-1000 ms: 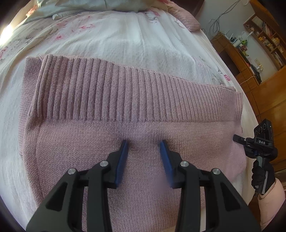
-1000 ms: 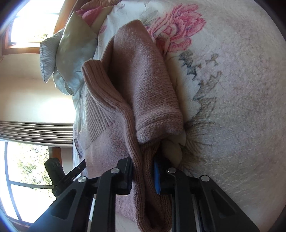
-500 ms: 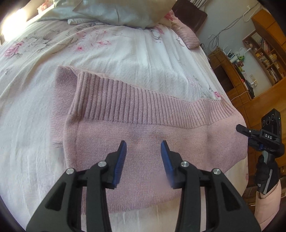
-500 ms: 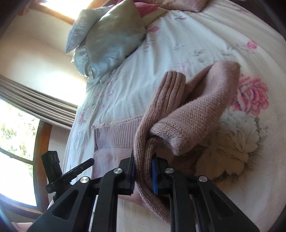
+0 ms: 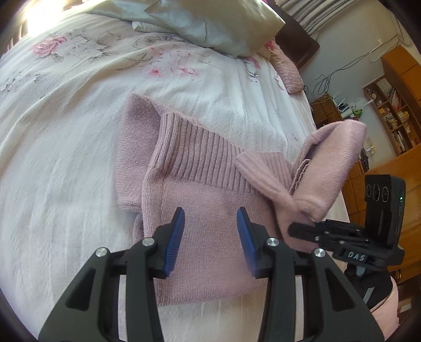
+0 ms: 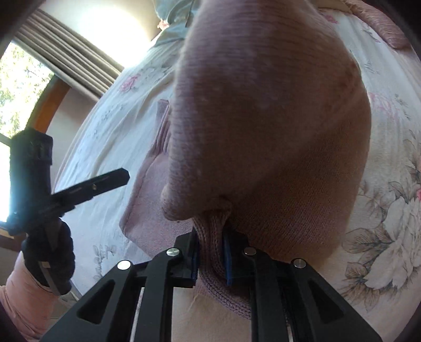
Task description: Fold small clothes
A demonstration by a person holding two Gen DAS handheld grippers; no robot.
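One view only — right tool [image 6: 210,252] pinching sweater [image 6: 263,118].

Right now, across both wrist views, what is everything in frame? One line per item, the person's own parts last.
sweater: one, dusty pink knit, flat on the bed, right side lifted.
bedspread: one, white with pink flowers, under the sweater.
pillows: grey-green satin, at the head.
bookshelf: one, wooden, against the far wall.
window: one, bright, beige curtain beside it.
left gripper: black with blue pads, open above the sweater.
right gripper: shut on a sweater fold.
gloved hand: black glove, pink sleeve.
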